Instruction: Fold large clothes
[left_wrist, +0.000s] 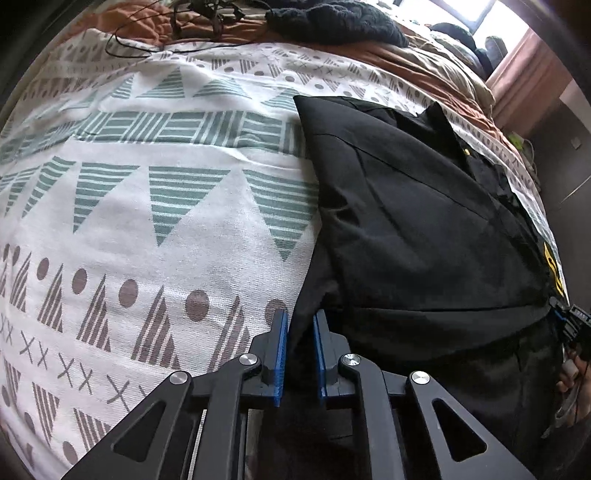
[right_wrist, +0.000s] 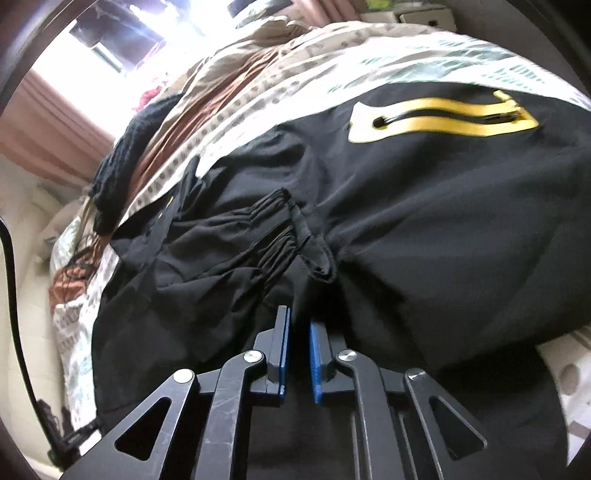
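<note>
A black jacket (left_wrist: 424, 221) lies partly folded on the right side of the patterned bedspread (left_wrist: 166, 206). My left gripper (left_wrist: 301, 317) is shut on the jacket's near left edge, with black cloth pinched between the blue pads. In the right wrist view the jacket (right_wrist: 443, 229) fills the frame. It shows a yellow-trimmed zip pocket (right_wrist: 443, 116) and a gathered elastic cuff (right_wrist: 280, 225). My right gripper (right_wrist: 300, 319) is shut on a fold of the black cloth just below that cuff. A yellow patch (left_wrist: 552, 266) marks the jacket's right edge.
A dark knitted garment (left_wrist: 332, 22) and tangled black cables (left_wrist: 166, 37) lie at the far end of the bed on a rust-brown blanket (left_wrist: 424, 62). A bright window with a pink curtain (right_wrist: 55, 122) is beyond. A hand (left_wrist: 570, 376) shows at the right edge.
</note>
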